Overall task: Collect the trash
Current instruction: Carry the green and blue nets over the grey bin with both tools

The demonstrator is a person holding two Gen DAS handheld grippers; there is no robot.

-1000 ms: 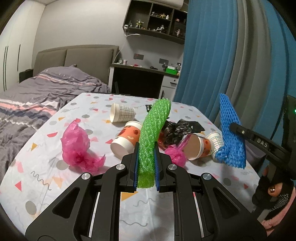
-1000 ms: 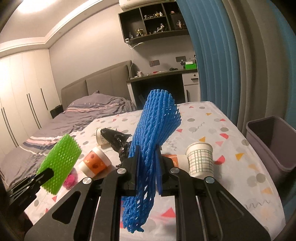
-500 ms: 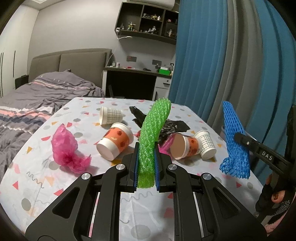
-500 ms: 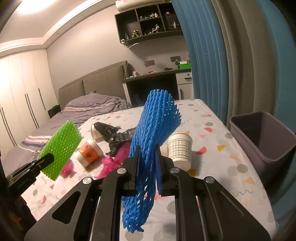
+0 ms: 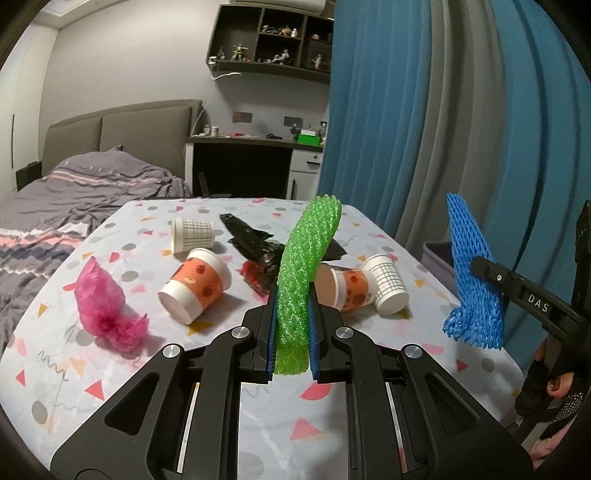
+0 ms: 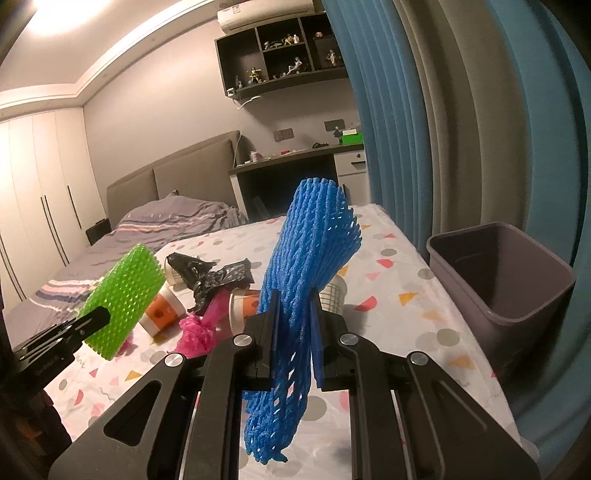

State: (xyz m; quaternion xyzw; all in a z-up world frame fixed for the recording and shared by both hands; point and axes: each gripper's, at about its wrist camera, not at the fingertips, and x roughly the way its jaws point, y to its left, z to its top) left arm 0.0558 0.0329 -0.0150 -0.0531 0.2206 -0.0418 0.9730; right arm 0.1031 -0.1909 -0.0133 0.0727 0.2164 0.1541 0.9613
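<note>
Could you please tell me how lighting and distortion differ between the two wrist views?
Left wrist view: cool, even light, curtain bowed by the fisheye, dark corners. Right wrist view: warm orange cast, ceiling light blown out top left, bin stretched near the edge.

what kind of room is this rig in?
Almost certainly a bedroom. A bed with rumpled grey covers and a padded headboard stands behind the table, a wardrobe lines the wall, and a desk sits under a shelf of figurines.
</note>
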